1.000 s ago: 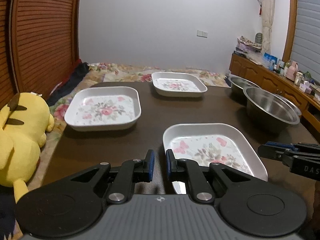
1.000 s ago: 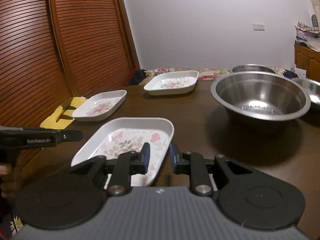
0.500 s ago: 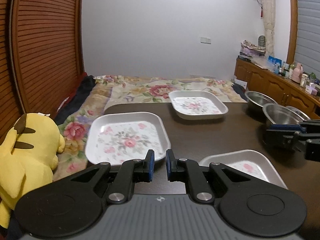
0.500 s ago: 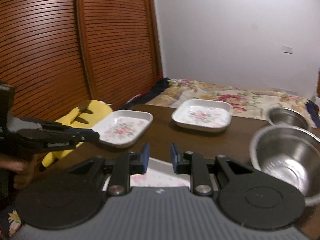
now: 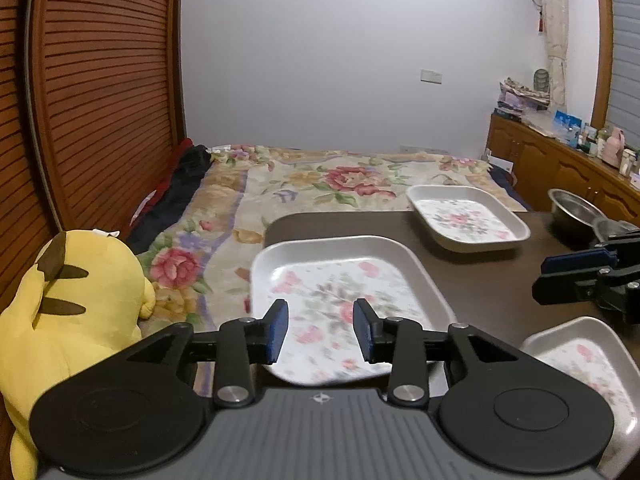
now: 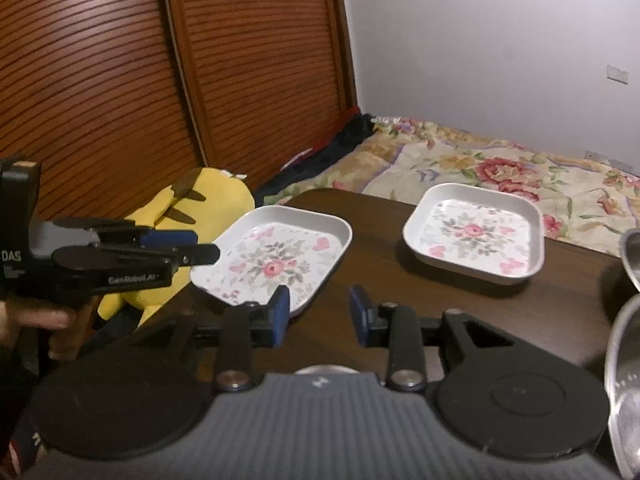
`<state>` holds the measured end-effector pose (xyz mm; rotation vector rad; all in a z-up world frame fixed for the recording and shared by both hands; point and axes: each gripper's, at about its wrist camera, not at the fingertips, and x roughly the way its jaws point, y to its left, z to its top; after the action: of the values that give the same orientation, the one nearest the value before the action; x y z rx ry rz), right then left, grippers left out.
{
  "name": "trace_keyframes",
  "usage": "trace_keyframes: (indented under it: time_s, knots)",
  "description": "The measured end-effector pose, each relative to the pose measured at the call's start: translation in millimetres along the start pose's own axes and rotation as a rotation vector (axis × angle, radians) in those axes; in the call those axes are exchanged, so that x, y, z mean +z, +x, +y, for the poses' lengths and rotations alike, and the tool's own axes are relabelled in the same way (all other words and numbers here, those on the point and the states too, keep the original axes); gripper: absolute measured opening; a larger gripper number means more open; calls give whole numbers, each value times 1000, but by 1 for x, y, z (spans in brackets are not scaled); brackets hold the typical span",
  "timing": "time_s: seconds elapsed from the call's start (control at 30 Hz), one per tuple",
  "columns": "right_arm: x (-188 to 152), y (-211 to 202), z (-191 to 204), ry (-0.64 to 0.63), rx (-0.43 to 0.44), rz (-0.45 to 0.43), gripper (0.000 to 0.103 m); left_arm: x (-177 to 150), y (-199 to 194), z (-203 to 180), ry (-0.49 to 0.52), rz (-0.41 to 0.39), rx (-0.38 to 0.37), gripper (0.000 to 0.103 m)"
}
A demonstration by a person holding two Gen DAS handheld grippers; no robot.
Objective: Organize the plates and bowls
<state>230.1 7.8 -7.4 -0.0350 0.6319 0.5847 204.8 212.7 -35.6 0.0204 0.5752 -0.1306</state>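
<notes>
Three white square plates with a pink flower print lie on the dark table. My left gripper is open and hovers over the near edge of the left plate, with nothing between its fingers. The far plate lies behind it, and the near plate shows at the lower right. My right gripper is open and empty, above bare table by the near right corner of the left plate, with the far plate ahead on the right. Steel bowls stand at the right.
A yellow plush toy leans at the table's left edge, in front of a slatted wooden door. A flowered bed cover lies beyond the table. A steel bowl's rim is close on the right. A hand holds the left gripper.
Both grippers have opened from a narrow gap. Both moved left and forward, from the near plate towards the left plate. The steel bowls have slid to the right edge of both views.
</notes>
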Motion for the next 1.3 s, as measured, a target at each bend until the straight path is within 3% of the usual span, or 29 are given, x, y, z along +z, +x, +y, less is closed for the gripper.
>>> trace_keyframes:
  time_s: [0.4,0.8,1.03,1.3]
  knots:
    - [25,49,3,11,-5,105,35,4,39,46,-51,13,-53,38]
    - [25,85,5,33,-12,178,35,-10,50,64,-96,43,-105,25]
    - [22,92,7,21,-14,205,30,-12,47,65,-103,36,-118,16]
    - [20,92,8,24,-5,222,20,-17,47,62,-109,48,-131,15]
